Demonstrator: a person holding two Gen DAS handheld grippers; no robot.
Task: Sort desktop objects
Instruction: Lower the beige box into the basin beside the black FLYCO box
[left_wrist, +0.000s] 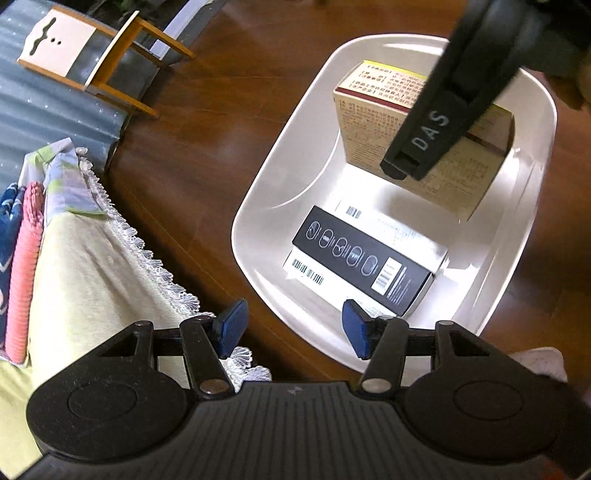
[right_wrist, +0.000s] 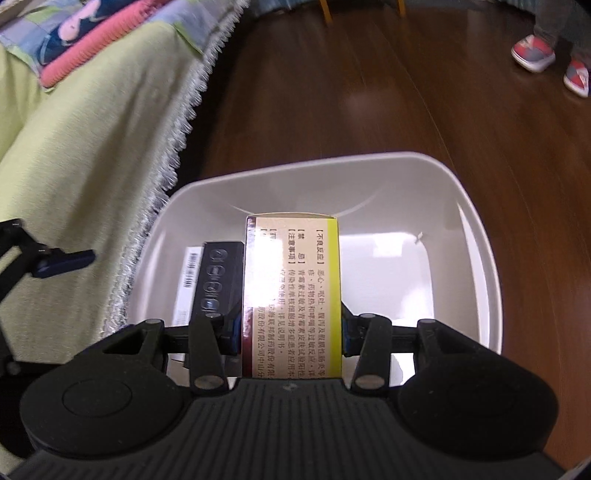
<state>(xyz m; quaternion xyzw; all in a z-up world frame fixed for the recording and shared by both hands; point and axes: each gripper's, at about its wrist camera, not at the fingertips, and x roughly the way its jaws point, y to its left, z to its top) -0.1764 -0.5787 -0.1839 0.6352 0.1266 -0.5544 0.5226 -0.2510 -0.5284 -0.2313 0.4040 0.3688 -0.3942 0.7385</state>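
Right gripper (right_wrist: 291, 332) jaws clamp tan medicine box (right_wrist: 291, 280) over white bin (right_wrist: 480, 258); black box (left_wrist: 362, 262) lies inside; left gripper (left_wrist: 291, 328) jaws spread wide, empty, at bin's near rim.

"DAS" in white on the black right gripper (left_wrist: 399, 168) arm at one o'clock; 不良反应, 禁忌, 注意事项 on the tan medicine box (right_wrist: 291, 295); barcodes on the black box (left_wrist: 364, 260).

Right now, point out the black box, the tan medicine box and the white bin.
black box (left_wrist: 364, 258), left wrist view, on its printed top face
tan medicine box (right_wrist: 291, 295), right wrist view, on its text panel
white bin (right_wrist: 476, 258), right wrist view, on its right wall
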